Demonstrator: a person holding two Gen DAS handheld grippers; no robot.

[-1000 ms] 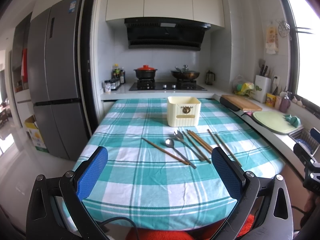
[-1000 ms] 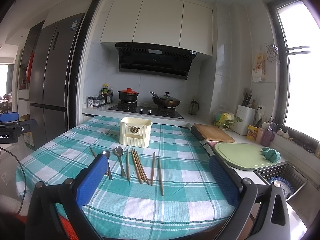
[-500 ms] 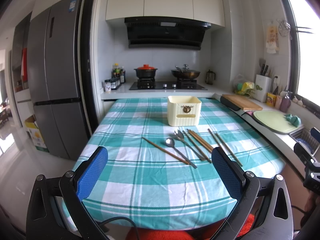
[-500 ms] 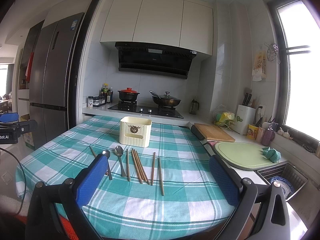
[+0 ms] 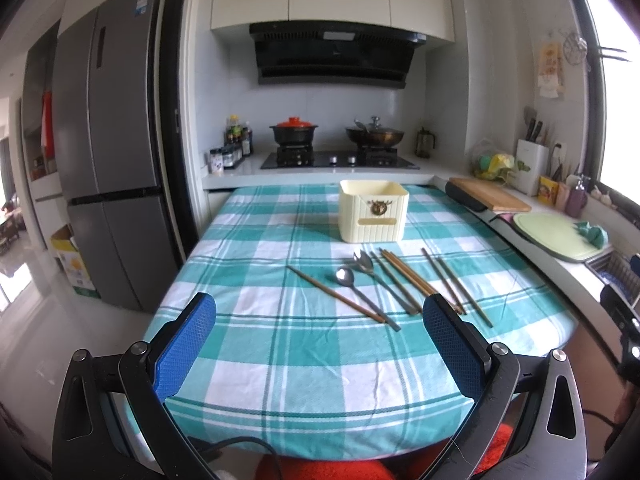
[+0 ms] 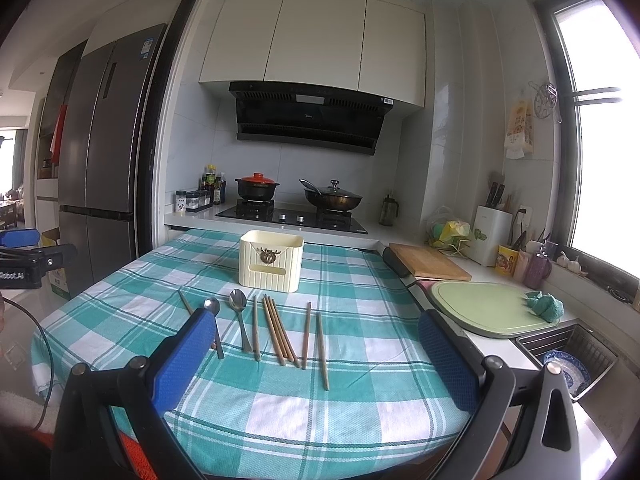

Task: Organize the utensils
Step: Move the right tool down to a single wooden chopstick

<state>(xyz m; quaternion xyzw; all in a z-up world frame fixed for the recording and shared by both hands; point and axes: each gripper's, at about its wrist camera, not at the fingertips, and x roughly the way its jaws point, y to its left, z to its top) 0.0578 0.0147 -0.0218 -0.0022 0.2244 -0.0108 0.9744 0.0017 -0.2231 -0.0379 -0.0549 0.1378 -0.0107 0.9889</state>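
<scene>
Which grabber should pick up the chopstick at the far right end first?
Probably the right gripper. The end chopstick lies almost straight ahead between its open fingers. For the left gripper it lies off to the right, past the spoons. Both are open and empty.

We see a table (image 6: 360, 408) covered with a teal-and-white checked cloth (image 5: 280, 344). At its far middle stands a cream utensil holder (image 6: 271, 266). Nearer, two spoons (image 6: 239, 322) lie side by side left of several chopsticks (image 6: 280, 336), all pointing roughly near to far.
</scene>
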